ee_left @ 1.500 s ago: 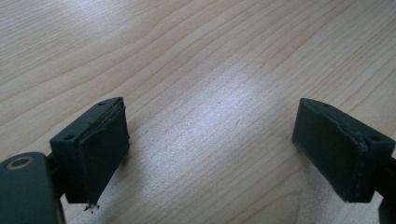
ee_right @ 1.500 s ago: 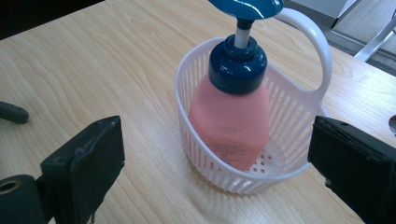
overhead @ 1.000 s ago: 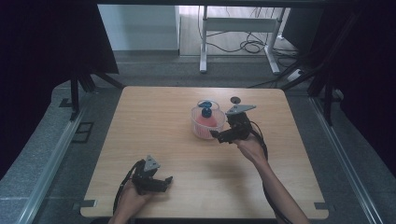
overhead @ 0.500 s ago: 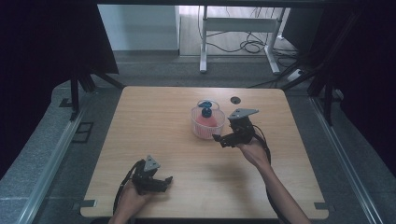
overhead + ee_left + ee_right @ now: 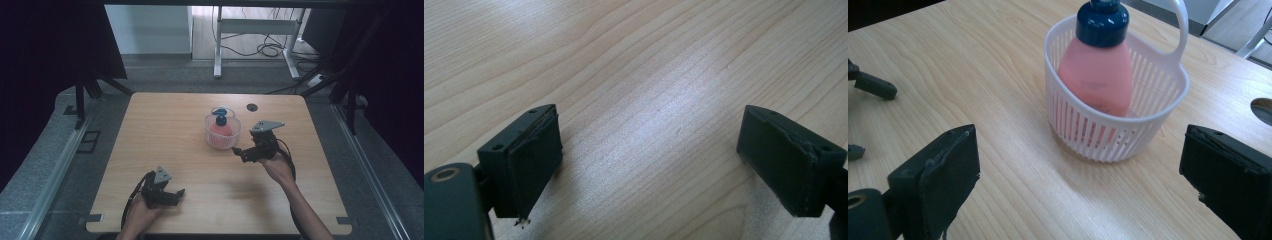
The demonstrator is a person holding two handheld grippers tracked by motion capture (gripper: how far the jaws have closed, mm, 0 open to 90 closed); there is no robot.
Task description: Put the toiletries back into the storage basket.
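A pink bottle (image 5: 1096, 75) with a dark blue cap stands upright in a white slotted basket (image 5: 1128, 131) near the middle of the wooden table (image 5: 165, 125). In the high view the bottle (image 5: 220, 128) and basket (image 5: 222, 141) sit just left of my right gripper (image 5: 241, 152). That gripper (image 5: 1078, 185) is open, jaws wide apart, with the basket a short way ahead of them and nothing between. My left gripper (image 5: 178, 196) rests near the table's front edge. Its jaws are open over bare wood (image 5: 649, 150).
A round cable hole (image 5: 252, 107) lies in the table behind the basket, also at the right edge (image 5: 1263, 109) of the right gripper view. The left gripper's jaw tips (image 5: 875, 86) show far left there. Grey floor, a metal stand (image 5: 255, 30) and cables lie beyond the table.
My right gripper has drawn back from the basket toward the front and slightly right. The bottle and basket stay put. The left gripper has not moved.
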